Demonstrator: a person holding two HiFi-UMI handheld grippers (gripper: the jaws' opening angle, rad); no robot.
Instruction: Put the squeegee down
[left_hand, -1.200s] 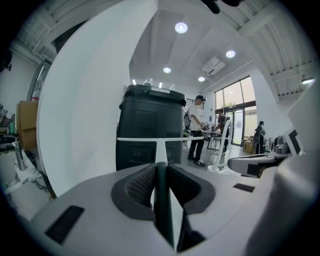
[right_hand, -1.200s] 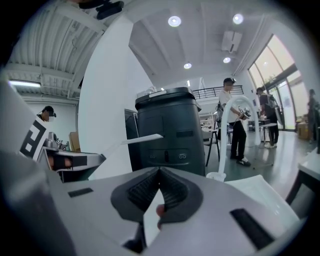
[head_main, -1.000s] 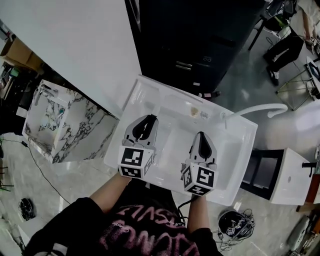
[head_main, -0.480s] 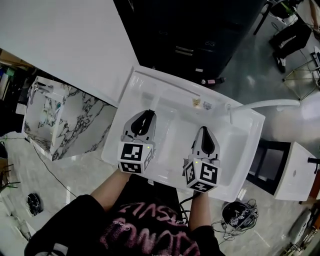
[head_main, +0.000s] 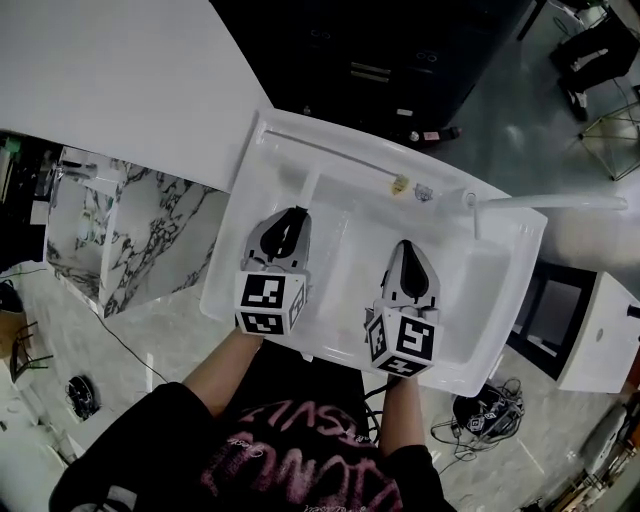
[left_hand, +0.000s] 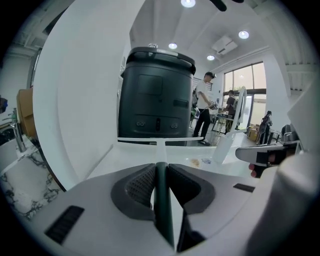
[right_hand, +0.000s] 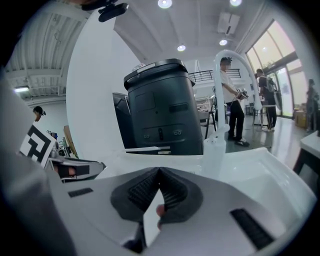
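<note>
The white squeegee (head_main: 330, 152) lies T-shaped over the white sink (head_main: 500, 300), its long blade along the back rim. Its handle runs back into my left gripper (head_main: 290, 215), which is shut on the squeegee's dark grip. In the left gripper view the handle (left_hand: 160, 149) and blade (left_hand: 160, 139) stretch straight ahead of the jaws. My right gripper (head_main: 403, 247) hovers over the middle of the basin, to the right of the left one, shut with its tips (right_hand: 159, 171) together and nothing seen between them.
A white faucet (head_main: 545, 203) arches over the sink's right back corner. Two small items (head_main: 410, 187) sit on the back ledge. A black bin (left_hand: 156, 95) stands behind the sink, a white panel (head_main: 120, 80) and a marble cabinet (head_main: 130, 235) to the left. People stand far off.
Both grippers stay over the basin, almost where they were. The head view has swung, so the sink sits a little lower and the squeegee's blade shows more fully along the back rim.
</note>
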